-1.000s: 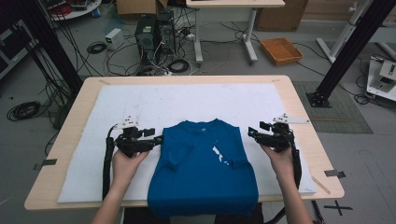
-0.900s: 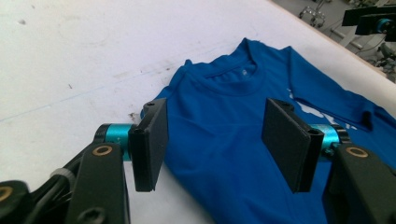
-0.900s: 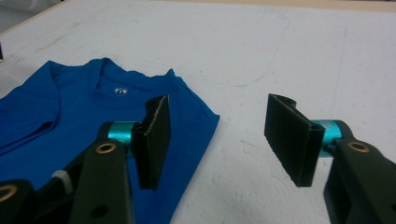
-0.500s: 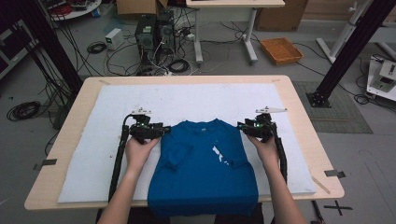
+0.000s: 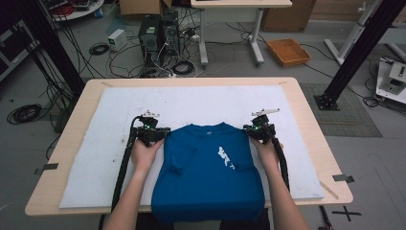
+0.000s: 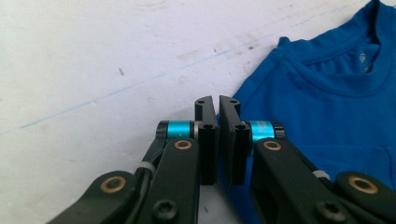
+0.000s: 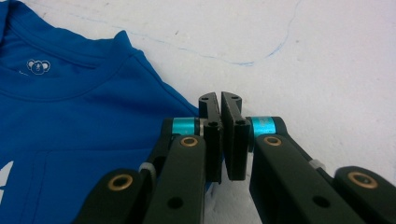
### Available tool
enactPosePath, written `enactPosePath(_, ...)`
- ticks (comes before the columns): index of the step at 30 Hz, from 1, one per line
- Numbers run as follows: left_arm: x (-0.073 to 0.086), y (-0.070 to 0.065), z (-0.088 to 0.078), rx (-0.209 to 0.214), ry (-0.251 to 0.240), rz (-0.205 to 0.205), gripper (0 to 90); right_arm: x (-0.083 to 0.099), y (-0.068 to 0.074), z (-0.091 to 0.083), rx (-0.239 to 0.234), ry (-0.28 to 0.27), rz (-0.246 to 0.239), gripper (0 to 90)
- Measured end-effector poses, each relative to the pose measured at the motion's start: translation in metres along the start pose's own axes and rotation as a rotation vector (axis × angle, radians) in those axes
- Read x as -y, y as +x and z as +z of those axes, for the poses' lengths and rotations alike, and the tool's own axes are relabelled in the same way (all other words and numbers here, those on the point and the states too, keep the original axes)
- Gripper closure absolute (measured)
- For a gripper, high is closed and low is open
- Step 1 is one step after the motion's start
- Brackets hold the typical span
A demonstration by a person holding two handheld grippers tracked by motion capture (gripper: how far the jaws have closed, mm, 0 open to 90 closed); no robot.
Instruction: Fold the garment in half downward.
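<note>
Both hands had moved inward and down since the earlier frame, from positions clear of the blue T-shirt (image 5: 208, 175) to its two shoulders, and the jaws of each gripper, wide apart then, had just been closing.

On the wooden worktop (image 5: 313, 129), over the white mat (image 5: 191, 103), the shirt lay flat and face up, collar away from the person, sleeves folded in, hem hanging over the near edge. The left gripper (image 5: 160, 135) sat at the shirt's left shoulder edge, its fingers (image 6: 205, 140) drawn together with blue cloth at the pads. The right gripper (image 5: 252, 129) mirrored it at the right shoulder, fingers (image 7: 211, 140) likewise together on the shirt's edge. Judged from this, both shoulder corners were now pinched, readying the shirt to be lifted or folded toward the hem. A small white print (image 5: 224, 157) marked its chest.
</note>
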State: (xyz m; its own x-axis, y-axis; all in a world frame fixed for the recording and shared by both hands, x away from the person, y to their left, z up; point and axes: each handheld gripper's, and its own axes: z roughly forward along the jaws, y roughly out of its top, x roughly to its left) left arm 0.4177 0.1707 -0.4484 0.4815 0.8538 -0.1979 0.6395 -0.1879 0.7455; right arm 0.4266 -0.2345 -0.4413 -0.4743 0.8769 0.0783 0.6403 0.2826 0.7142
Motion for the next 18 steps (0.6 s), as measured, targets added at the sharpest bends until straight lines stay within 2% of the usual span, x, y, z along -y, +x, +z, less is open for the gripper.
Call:
enactPosePath(3, 0.0, 0.002, -0.002, -0.003, -0.006, -0.013, 86.3, 0.001, 0.0, -0.002, 0.013, -0.007, 0.003, 87.9)
enactPosePath(4, -0.001, 0.002, -0.003, 0.002, -0.021, -0.019, 85.2, 0.001, 0.0, -0.003, 0.014, -0.012, 0.01, 84.7)
enactPosePath(5, -0.002, 0.001, -0.004, 0.003, -0.037, -0.02, 81.8, 0.001, 0.0, -0.003, 0.015, -0.02, 0.006, 82.9)
enactPosePath(6, -0.002, 0.001, -0.003, 0.013, -0.05, -0.025, 73.2, 0.0, 0.0, -0.004, 0.021, -0.035, 0.0, 79.6)
enactPosePath(7, -0.004, 0.002, -0.003, 0.043, -0.057, -0.024, 70.4, -0.001, 0.0, -0.005, 0.017, -0.047, 0.001, 77.1)
enactPosePath(8, -0.004, 0.002, -0.003, 0.043, -0.057, -0.024, 66.9, -0.001, 0.0, -0.005, 0.017, -0.047, 0.001, 77.1)
enactPosePath(9, -0.007, 0.0, 0.001, 0.06, -0.047, -0.016, 63.2, -0.005, 0.001, -0.006, -0.005, -0.076, 0.005, 73.7)
enactPosePath(11, -0.01, -0.002, 0.006, 0.078, -0.027, 0.006, 61.2, -0.01, 0.003, -0.005, -0.032, -0.086, -0.001, 71.8)
enactPosePath(12, -0.012, -0.003, 0.009, 0.088, -0.017, 0.011, 59.7, -0.011, 0.004, -0.003, -0.044, -0.093, -0.02, 70.7)
enactPosePath(14, -0.014, -0.005, 0.014, 0.1, -0.013, 0.023, 59.3, -0.015, 0.008, 0.004, -0.048, -0.053, -0.031, 67.3)
enactPosePath(16, -0.016, -0.006, 0.018, 0.096, 0.021, 0.042, 59.2, -0.016, 0.011, 0.01, -0.064, -0.032, -0.056, 65.0)
enactPosePath(18, -0.016, -0.007, 0.019, 0.095, 0.031, 0.053, 58.4, -0.017, 0.014, 0.015, -0.062, -0.018, -0.07, 63.3)
